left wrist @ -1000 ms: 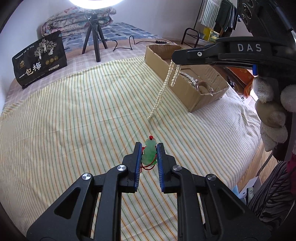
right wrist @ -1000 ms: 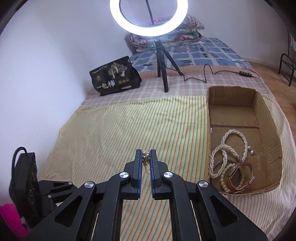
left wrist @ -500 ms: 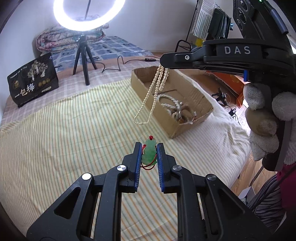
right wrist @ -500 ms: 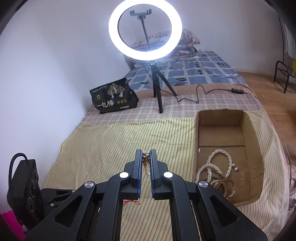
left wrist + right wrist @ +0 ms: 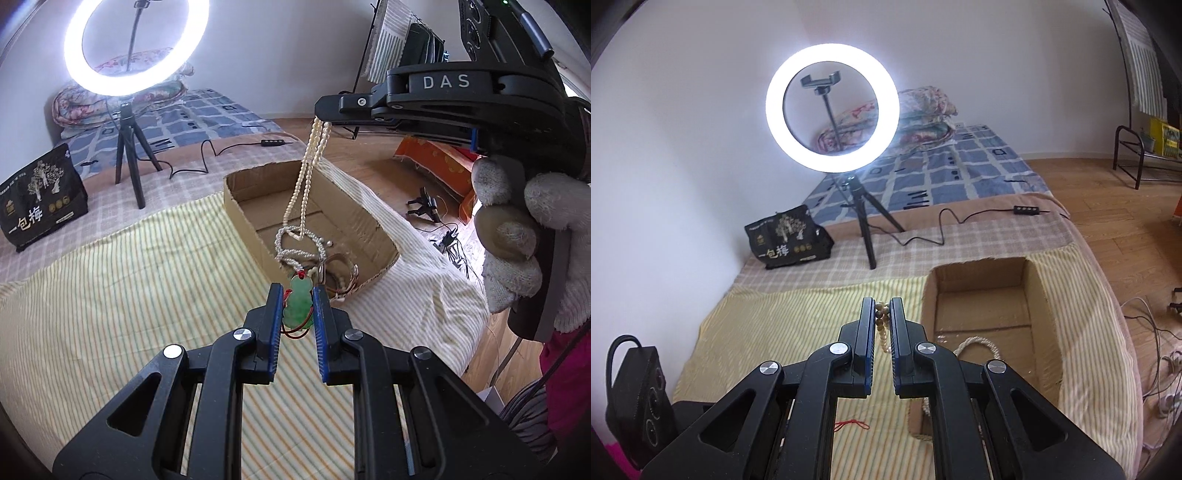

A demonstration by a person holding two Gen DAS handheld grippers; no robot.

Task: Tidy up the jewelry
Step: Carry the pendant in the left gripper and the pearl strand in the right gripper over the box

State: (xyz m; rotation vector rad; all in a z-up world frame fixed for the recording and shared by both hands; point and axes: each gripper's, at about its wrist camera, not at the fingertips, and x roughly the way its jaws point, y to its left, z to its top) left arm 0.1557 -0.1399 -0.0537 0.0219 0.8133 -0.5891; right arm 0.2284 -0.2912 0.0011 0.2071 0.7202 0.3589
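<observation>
A bed (image 5: 92, 295) under a striped sheet is filling the room, with a ring light (image 5: 135, 48) glowing at the far left beside a black bag (image 5: 40, 203). Nearer the middle, the left gripper (image 5: 298, 306) is pinching a green pendant (image 5: 298, 304) in its jaws just before the box (image 5: 240, 206). To the right, the right gripper (image 5: 882, 321) is pinching a pearl necklace (image 5: 304, 177) in its jaws, dangling it over the box onto the jewelry (image 5: 306, 254) lying inside.

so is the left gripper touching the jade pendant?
Touching. Left wrist view: the left gripper has both blue pads pressed against the jade pendant, which is held between them above the bedsheet.
</observation>
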